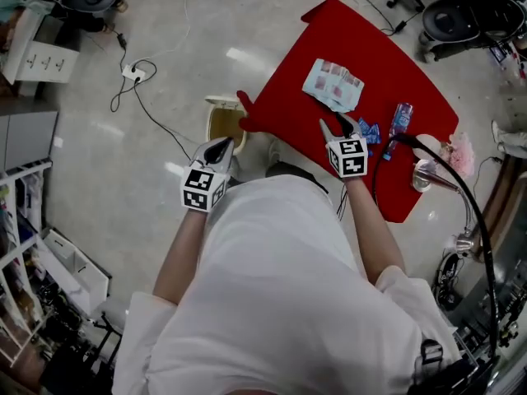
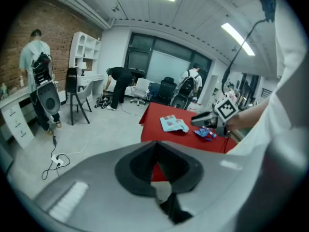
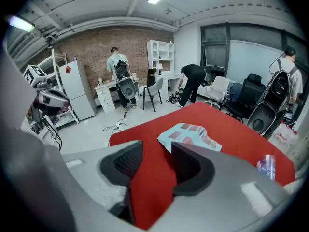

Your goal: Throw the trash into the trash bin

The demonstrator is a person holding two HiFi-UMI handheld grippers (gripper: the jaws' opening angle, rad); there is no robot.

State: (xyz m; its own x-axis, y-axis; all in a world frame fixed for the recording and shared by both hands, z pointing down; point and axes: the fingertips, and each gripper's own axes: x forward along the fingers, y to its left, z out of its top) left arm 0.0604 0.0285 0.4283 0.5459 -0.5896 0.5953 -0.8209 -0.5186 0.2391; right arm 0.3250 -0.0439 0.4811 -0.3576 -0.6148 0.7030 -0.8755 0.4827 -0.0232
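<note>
Nearest the head camera is the person's white top [image 1: 280, 286], with both forearms reaching forward. The left gripper [image 1: 221, 146] hangs over the pale floor just short of the table's near corner; its own view shows the two dark pads meeting at their tips, with nothing caught between them. The right gripper [image 1: 339, 126] is over the red table [image 1: 362, 48], and in its own view the claw stands wide, with only bare red tabletop showing in the gap. Just to the right of that claw lie small blue wrappers [image 1: 368, 132], and beyond them a small clear plastic bottle [image 1: 400, 120] rests on its side. Farther on, near the middle of the table, sits a pale blue packet [image 1: 333, 85] printed with pink squares; from the right gripper's camera it lies just past the jaw tips. The trash bin [image 1: 216, 103], beige with a light rim, stands open on the floor against the table's left corner, just ahead of the left gripper. A white power strip [image 1: 134, 72] and its cable trail across the floor beyond. At the far end of the room are a brick wall, office chairs and several people.
</note>
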